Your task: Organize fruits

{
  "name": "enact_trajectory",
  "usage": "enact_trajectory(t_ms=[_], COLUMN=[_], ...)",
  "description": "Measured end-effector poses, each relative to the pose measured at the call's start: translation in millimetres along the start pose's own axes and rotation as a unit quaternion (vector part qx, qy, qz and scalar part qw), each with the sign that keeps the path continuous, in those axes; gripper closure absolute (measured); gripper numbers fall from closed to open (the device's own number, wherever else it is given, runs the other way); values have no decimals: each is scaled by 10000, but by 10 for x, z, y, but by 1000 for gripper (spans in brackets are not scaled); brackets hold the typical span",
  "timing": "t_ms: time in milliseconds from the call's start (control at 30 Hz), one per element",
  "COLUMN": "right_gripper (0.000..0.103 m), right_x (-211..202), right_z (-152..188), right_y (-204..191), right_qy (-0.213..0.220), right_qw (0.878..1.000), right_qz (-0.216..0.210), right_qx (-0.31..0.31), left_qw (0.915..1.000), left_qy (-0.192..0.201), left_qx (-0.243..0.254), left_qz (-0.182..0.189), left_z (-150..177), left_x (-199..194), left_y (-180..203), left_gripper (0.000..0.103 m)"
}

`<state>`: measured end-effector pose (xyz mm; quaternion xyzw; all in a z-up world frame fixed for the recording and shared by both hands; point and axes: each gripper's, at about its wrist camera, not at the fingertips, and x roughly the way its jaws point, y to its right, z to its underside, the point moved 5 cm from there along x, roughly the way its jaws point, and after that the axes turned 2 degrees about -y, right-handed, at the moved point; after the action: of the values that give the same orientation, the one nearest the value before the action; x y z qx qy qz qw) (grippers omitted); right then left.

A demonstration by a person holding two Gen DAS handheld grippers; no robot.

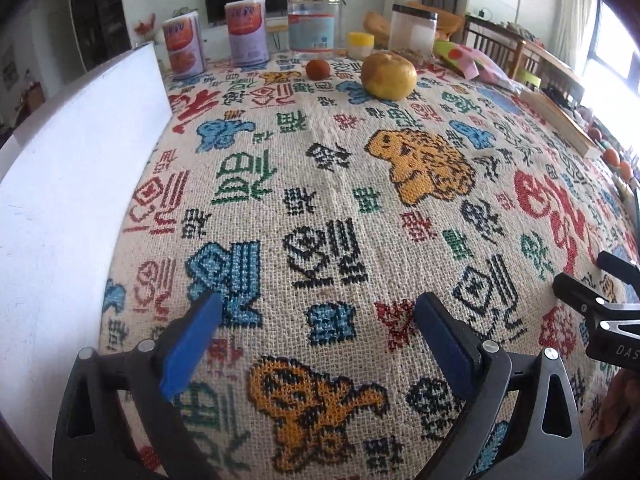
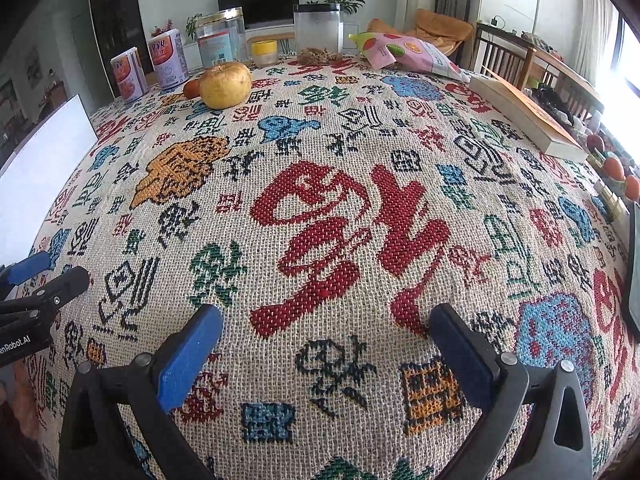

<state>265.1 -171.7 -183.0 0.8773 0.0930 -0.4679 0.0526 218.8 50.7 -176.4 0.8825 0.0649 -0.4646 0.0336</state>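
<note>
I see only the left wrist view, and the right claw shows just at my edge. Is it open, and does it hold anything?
Observer: The right claw is open, with only the tablecloth between its pads.
Operator: Does something lie to its right that I cannot see?
Observer: Yes, a dark flat object lies at the table's right edge. I cannot tell what it is.
Operator: How do the fruits look from that side?
Observer: The yellow fruit stands far ahead on the left and covers part of the small reddish fruit behind it.
</note>
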Motion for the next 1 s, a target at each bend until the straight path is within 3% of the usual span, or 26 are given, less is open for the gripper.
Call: enact_trajectory(t_ms=[1000], right_gripper=[0], right_x=[1], right_z=[2], right_y=[6], right_qy=[-1], right_qw=[10000], right_qz=[27], right_qx=[-5], left_qw=[10000], left_qy=[-27], left_qx=[-58], left_qz=[-15], left_z=[0], left_x=[14], left_y=[-41], left_gripper=[0])
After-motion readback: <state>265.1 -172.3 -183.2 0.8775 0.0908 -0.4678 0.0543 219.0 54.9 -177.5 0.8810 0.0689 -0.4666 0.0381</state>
